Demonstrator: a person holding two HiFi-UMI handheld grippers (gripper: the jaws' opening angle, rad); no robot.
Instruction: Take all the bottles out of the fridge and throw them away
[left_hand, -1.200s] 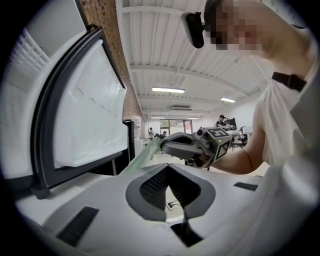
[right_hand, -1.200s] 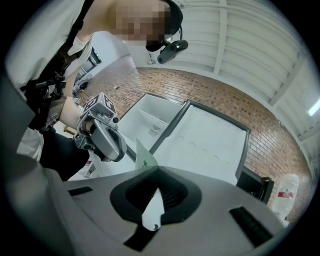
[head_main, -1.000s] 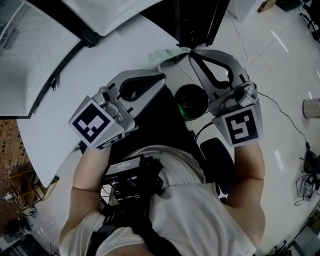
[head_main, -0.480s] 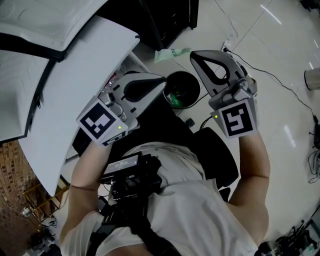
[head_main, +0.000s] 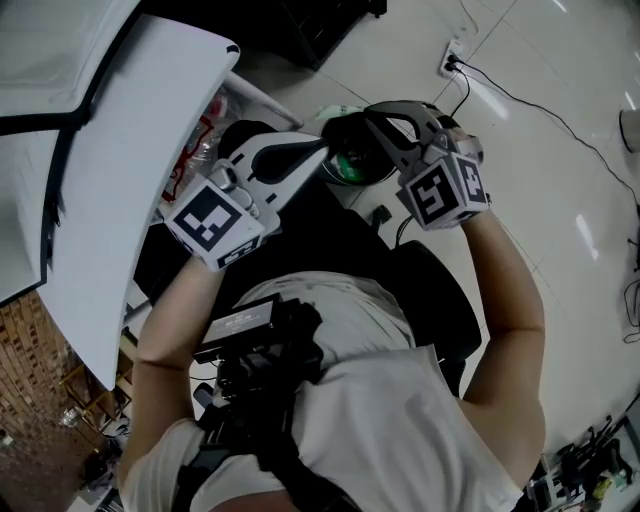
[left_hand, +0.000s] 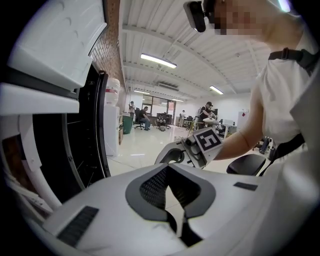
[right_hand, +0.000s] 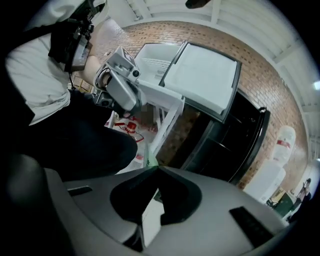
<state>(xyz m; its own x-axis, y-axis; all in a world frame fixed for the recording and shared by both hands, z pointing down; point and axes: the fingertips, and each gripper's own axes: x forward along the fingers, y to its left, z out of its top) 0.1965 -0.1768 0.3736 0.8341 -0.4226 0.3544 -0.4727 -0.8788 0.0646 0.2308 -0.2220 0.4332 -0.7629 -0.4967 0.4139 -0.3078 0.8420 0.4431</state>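
Both grippers hang low in front of me, tips close together, over a black bin (head_main: 348, 170) with a green liner. My left gripper (head_main: 322, 150) is shut and empty; in the left gripper view its jaws (left_hand: 167, 166) meet with nothing between them. My right gripper (head_main: 368, 112) is shut too, and its own view shows the tips (right_hand: 157, 167) closed on nothing. Red-labelled bottles (head_main: 196, 140) lie in the shelf of the white fridge door (head_main: 120, 170); they also show past my left gripper (right_hand: 125, 125). The fridge's dark inside (right_hand: 220, 140) stands open.
A black office chair (head_main: 430, 300) is right below my arms. A cable (head_main: 520, 100) runs over the floor to a wall socket (head_main: 450, 62). A water dispenser (left_hand: 112, 115) stands beyond the fridge, and people sit at desks (left_hand: 145, 117) far off.
Both grippers have sunk and drawn closer together. The bin, plainly seen before, is now mostly covered by them. The bottles in the door shelf have come into sight.
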